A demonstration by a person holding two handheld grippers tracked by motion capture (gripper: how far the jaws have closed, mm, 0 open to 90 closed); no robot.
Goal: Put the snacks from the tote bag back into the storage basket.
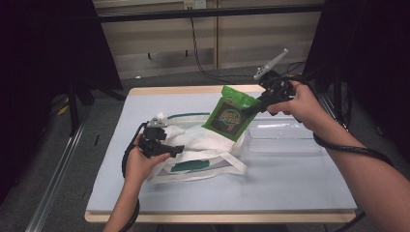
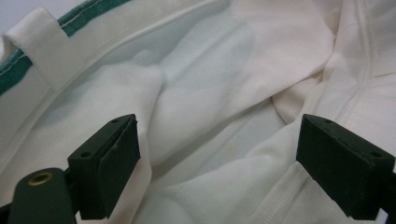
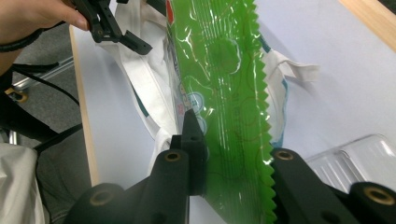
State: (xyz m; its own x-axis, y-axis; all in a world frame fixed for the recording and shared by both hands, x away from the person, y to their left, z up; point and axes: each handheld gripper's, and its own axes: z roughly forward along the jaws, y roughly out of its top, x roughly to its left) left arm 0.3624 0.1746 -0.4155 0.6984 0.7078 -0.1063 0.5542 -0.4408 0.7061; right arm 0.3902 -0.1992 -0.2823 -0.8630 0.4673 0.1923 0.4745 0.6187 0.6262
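Glossy pouch over cloth bag.
Right gripper [image 1: 252, 108] fingers are pinching the crinkly, zigzag-edged green pouch [image 1: 229, 114]; left gripper [image 1: 175, 150] fingers are standing spread inside the soft white cloth bag [image 1: 203, 145].

Snack packet [image 1: 231, 114]: bright green, dark printed centre. Cloth bag [image 1: 203, 145]: white, green trim. Bench [image 1: 270, 183]: pale blue top, wood edge. Tongs black.

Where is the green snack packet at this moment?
In the high view the green snack packet hangs right of centre, clamped by the right gripper, above the white cloth bag and left of the clear tray.
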